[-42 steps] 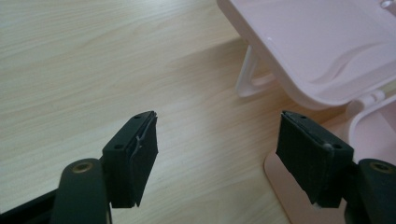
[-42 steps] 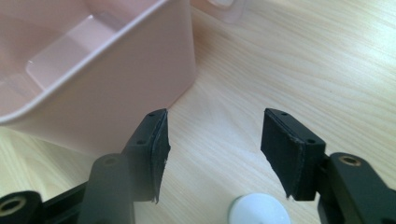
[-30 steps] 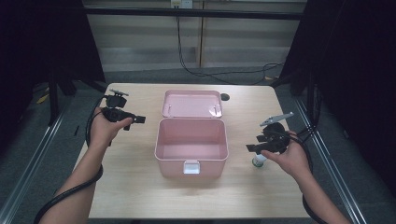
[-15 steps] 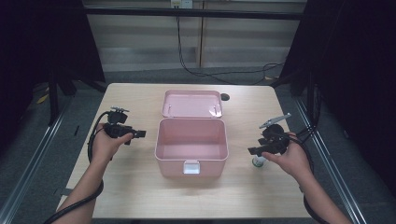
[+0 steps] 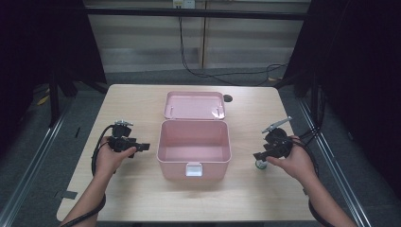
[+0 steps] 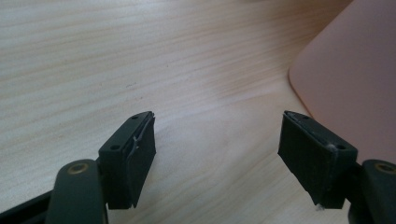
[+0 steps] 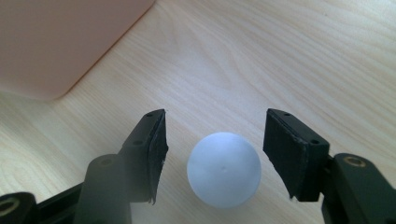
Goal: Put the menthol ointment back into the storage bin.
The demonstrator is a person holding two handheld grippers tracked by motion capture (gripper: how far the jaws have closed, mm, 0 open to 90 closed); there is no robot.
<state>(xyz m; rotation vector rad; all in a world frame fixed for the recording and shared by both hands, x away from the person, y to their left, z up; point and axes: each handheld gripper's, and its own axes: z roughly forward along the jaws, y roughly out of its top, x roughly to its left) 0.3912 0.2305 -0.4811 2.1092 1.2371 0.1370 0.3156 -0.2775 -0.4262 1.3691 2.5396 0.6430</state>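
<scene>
A pink box (image 5: 195,147) stands open at the table's middle, its lid (image 5: 194,105) laid back behind it. My left gripper (image 5: 142,147) hovers low to the left of the box, open, with only bare wood between its jaws (image 6: 217,154); the box's pink wall (image 6: 345,88) shows at the right of the left gripper view. My right gripper (image 5: 257,156) is right of the box, open, jaws apart on either side of a white round-topped object (image 7: 224,169) that stands on the table (image 5: 261,165). The pads do not touch it.
The wooden table (image 5: 142,104) has a small dark hole (image 5: 228,98) behind the lid. Cables trail from both grippers. Dark frames and rails run along both sides of the table. A corner of the box (image 7: 60,42) lies beyond the right gripper.
My left hand has come down and toward the near side, closer to the tabletop beside the box. The right hand has stayed over the white object.
</scene>
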